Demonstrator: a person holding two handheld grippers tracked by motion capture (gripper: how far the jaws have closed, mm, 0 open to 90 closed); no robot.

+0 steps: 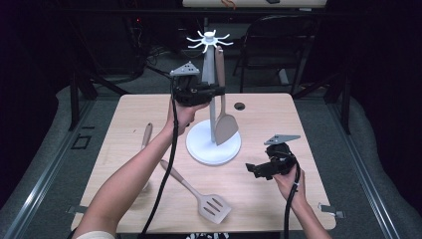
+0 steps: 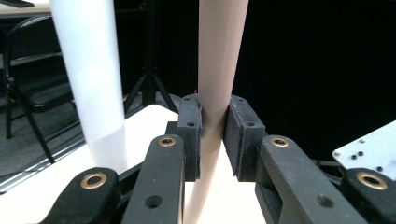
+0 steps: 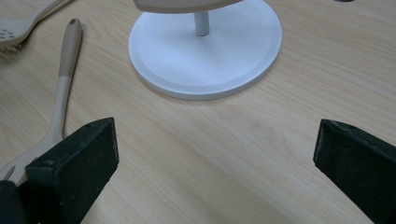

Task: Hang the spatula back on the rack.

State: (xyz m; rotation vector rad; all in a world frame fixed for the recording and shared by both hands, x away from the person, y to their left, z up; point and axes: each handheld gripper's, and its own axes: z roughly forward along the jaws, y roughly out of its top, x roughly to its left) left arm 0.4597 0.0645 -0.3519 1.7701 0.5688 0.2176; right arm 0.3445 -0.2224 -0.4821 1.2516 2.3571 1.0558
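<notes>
Two grippers are seen above a pale wooden table (image 1: 268,114), which is the largest thing in the high view and is ringed by dark floor. Behind it a black folding chair (image 1: 278,37) is set. Near the middle of the table a white utensil stand (image 1: 213,142) is placed: a round flat base, an upright post and a crown of curved hooks at the top. The same base is seen in the right gripper view (image 3: 205,56), close ahead of that gripper.

Against the stand's post a beige solid spatula (image 1: 225,127) is held upright, its blade down just over the base and its handle reaching up towards the hooks. Whether the handle is hung on a hook cannot be told. On the table in front of the stand a slotted spatula (image 1: 211,205) is laid flat, and to the left of the stand a further beige-handled utensil (image 1: 146,135) is laid, its head hidden behind the left forearm.

The left gripper (image 1: 219,89) is raised beside the post, and its pads (image 2: 190,135) are pressed from both sides on the solid spatula's handle (image 2: 219,56). The right gripper (image 1: 253,169) is held low to the right of the stand, its jaws spread wide with nothing between them but bare table.
</notes>
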